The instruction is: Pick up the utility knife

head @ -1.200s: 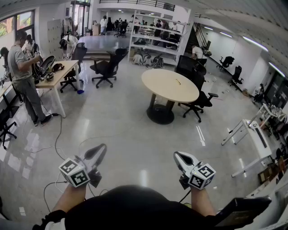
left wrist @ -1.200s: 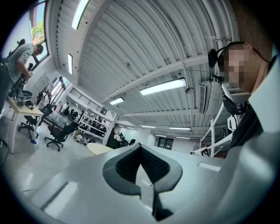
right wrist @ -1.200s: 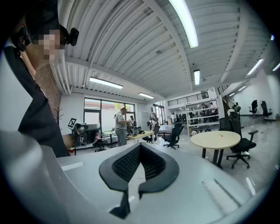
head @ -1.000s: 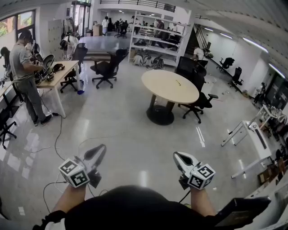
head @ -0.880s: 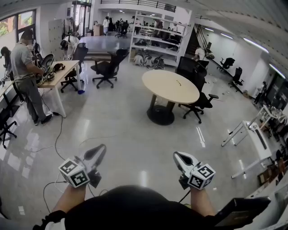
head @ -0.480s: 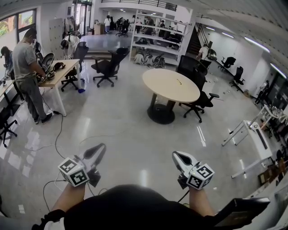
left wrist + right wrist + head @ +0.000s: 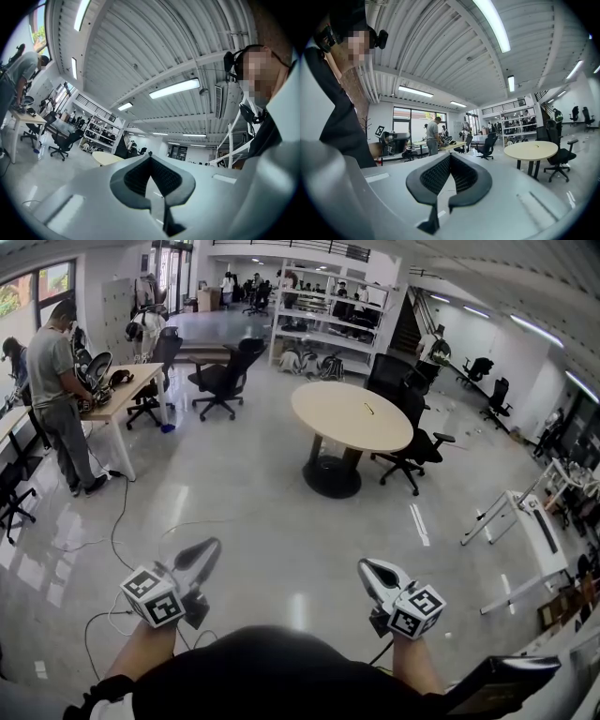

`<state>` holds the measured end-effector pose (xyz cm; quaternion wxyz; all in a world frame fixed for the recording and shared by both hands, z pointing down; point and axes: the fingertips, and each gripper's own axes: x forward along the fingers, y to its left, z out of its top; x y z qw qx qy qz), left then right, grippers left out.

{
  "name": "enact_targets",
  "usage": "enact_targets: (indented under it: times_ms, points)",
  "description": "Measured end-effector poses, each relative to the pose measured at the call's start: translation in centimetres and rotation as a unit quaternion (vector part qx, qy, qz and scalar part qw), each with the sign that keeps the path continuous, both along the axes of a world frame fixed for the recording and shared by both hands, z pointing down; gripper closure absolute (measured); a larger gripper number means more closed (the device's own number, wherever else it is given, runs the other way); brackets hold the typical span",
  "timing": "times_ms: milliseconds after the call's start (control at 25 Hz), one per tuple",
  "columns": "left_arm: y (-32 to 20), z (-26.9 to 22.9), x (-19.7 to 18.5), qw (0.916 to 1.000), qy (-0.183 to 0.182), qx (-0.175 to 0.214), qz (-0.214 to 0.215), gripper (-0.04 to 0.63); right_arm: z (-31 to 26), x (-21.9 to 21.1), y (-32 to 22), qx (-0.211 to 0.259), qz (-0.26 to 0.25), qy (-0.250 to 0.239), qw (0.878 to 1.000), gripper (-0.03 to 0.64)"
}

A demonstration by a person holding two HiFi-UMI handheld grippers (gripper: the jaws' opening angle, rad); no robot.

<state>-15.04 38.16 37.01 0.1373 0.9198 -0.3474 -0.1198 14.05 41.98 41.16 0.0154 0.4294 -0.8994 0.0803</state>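
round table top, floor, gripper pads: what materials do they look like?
Round table: pale matte top, likely laminate or wood; dark base.
Floor: glossy grey and mirrors the ceiling lights, so perhaps polished concrete or epoxy.
Pads: black with a fine ribbed texture, probably rubber.

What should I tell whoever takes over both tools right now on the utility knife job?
The left tool is shut and empty, held out low in front of the person.
The right tool is shut and empty too, beside it.
The knife cannot be made out in any view. A small dark item lies on the round table ahead, too small to identify.
Done: nothing picked up.
Left: find the knife, probably checking that table first, then open one tool and close it on the handle.
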Motion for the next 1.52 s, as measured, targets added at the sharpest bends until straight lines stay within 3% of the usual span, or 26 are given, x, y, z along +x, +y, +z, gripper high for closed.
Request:
enact_targets:
  times_ms: [360,680,960,1280,1520]
  points:
    - [0.4,0.8,5.4,0.9999,-0.012,-0.004,-0.002,0.603,1.0,4.3,-0.6,-0.004,-0.022,0.006,1.000,0.603]
    - [-2.5,1.9,5.5,0.9996,-0.008,-0.022,-0.015,0.603,1.7,4.3,-4.0,-0.013,-0.036,0.012,0.999,0.603]
    - [-9.3,2.5,1.6,0.9998,0.006,-0.019,0.000,0.603,1.3,0.4,-10.3,-0.013,-0.024,0.028,0.999,0.603]
    - [-21.0,0.0,-7.2,0.9996,0.005,0.021,0.019,0.603,-1.7,-7.8,-21.4,0.008,-0.007,0.010,1.000,0.603]
    - [-27.6,0.0,-12.8,0.9998,0.001,0.016,0.013,0.603,-1.5,-13.2,-27.8,0.005,-0.006,0.006,1.000,0.603]
